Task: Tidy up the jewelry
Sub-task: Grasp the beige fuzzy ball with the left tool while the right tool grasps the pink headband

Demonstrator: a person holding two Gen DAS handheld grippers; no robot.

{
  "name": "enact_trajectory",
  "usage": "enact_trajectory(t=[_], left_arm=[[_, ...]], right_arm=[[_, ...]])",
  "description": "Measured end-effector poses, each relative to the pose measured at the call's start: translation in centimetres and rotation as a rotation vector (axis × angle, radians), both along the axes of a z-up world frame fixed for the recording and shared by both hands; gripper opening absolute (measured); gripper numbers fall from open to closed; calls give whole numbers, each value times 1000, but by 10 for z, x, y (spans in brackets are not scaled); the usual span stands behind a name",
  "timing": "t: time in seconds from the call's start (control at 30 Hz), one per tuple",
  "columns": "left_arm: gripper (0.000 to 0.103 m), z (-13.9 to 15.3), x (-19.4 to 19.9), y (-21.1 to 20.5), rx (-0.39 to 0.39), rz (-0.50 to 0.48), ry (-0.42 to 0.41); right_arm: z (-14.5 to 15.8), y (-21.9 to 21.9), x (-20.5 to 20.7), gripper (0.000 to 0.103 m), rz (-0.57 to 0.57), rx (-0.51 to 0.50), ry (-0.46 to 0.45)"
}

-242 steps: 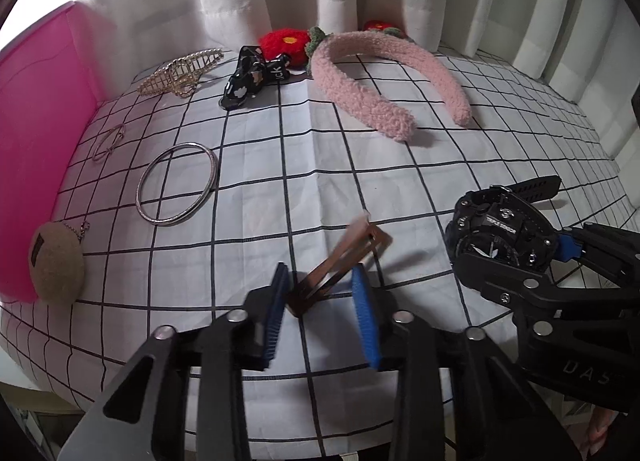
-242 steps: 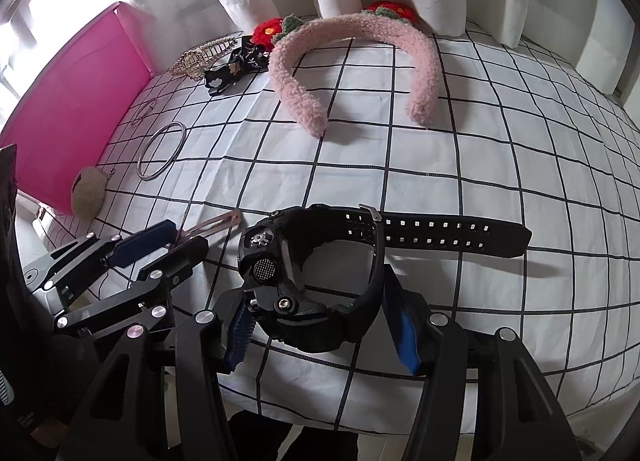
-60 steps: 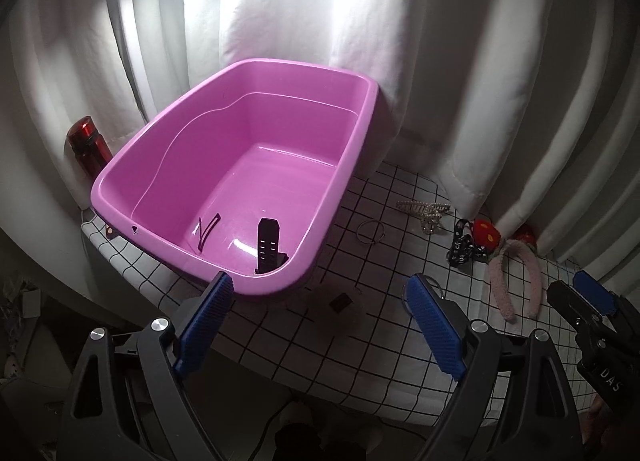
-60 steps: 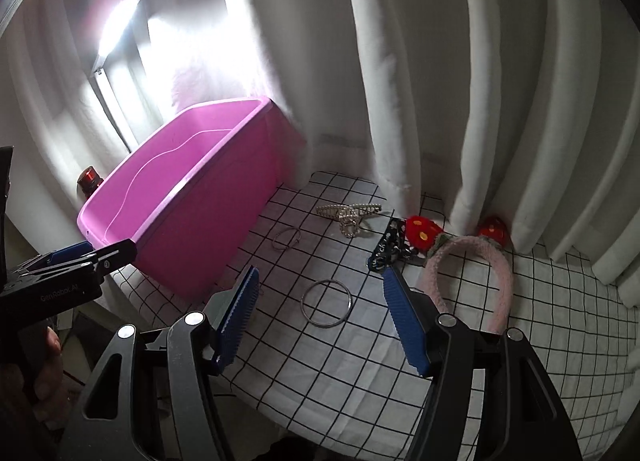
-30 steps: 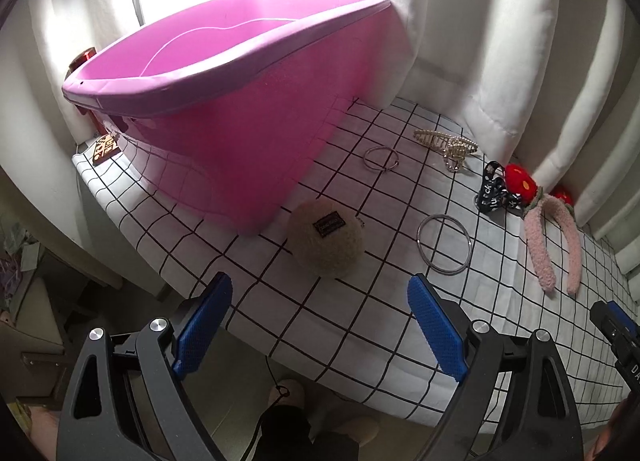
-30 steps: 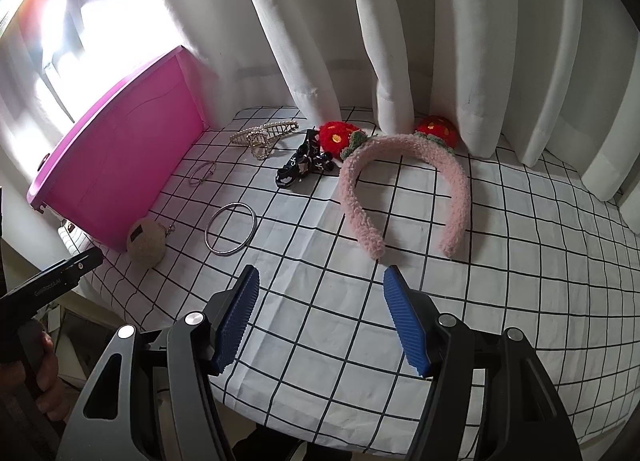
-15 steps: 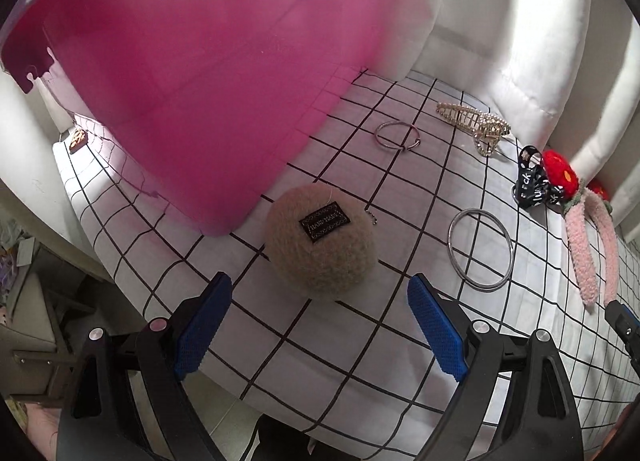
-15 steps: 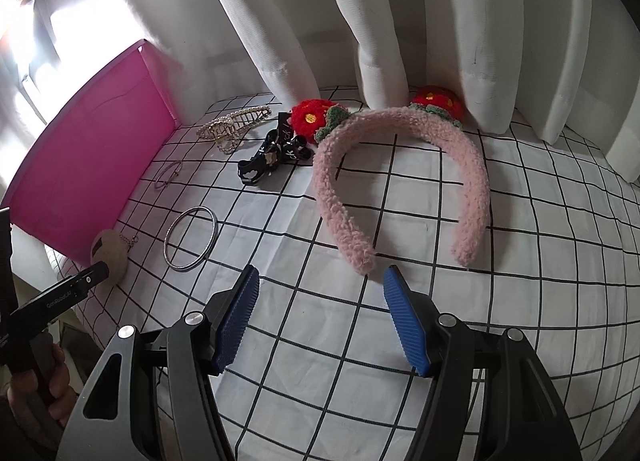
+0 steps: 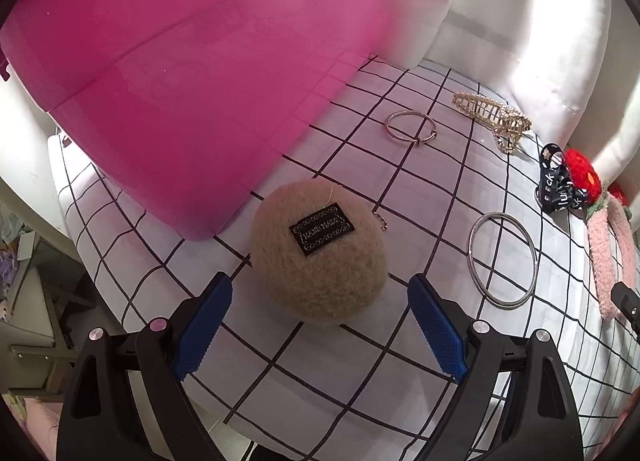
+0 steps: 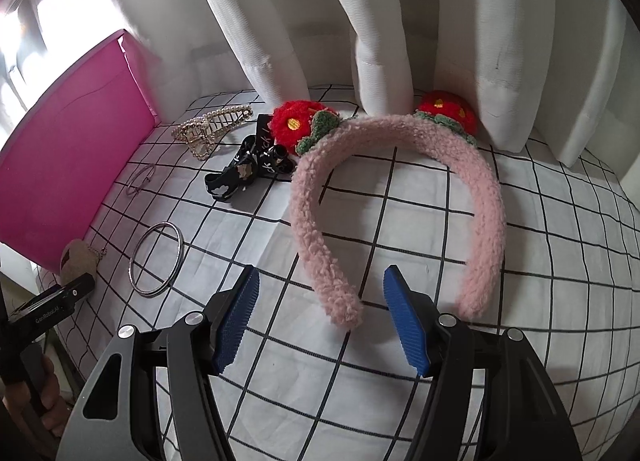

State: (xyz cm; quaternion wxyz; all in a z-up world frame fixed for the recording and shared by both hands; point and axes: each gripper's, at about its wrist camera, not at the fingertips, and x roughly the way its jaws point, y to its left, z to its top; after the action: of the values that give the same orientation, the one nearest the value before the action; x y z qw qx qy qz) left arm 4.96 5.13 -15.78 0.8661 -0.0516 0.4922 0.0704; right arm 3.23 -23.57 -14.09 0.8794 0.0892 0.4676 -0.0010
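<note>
At the far left we see the pink bin (image 9: 192,73), of smooth shiny plastic with rounded corners, standing on the counter (image 9: 352,357), which is covered with a white cloth with a black grid. Just beside the bin's corner lies a round fuzzy beige pouch (image 9: 320,257) with a small ball chain; it carries a black label where we read "HAND MADE". The left gripper (image 9: 320,325) has its blue ribbed pads wide apart, one at each side of the pouch, and they do not touch it. Further right lie a thin metal ring with a clasp (image 9: 411,127), a golden claw clip with pearls (image 9: 494,117), a large plain silver bangle (image 9: 503,259) and a black ribbon bow (image 9: 558,185) with white letters, of which we can read only "ck" and "lu". Only the left view shows the label clearly; in the right view the pouch is half hidden behind the left gripper's black arm, marked "GenRobot.AI", with a hand (image 10: 36,401) below. The right view shows fully the pink fluffy headband (image 10: 400,197), an arch with two red knitted flowers with green leaves, lying before the white curtain (image 10: 500,21). The right gripper (image 10: 320,321) is also apart, holding nothing, and one end of the headband lies between its pads without contact.
</note>
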Motion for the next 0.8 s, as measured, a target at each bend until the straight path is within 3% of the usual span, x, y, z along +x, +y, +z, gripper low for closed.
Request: enact_trajectory(t=[0.8], left_arm=[[88,-16,27,-2,-4,22,6]], right_arm=[[-26,6,59,62,29,-85,40]])
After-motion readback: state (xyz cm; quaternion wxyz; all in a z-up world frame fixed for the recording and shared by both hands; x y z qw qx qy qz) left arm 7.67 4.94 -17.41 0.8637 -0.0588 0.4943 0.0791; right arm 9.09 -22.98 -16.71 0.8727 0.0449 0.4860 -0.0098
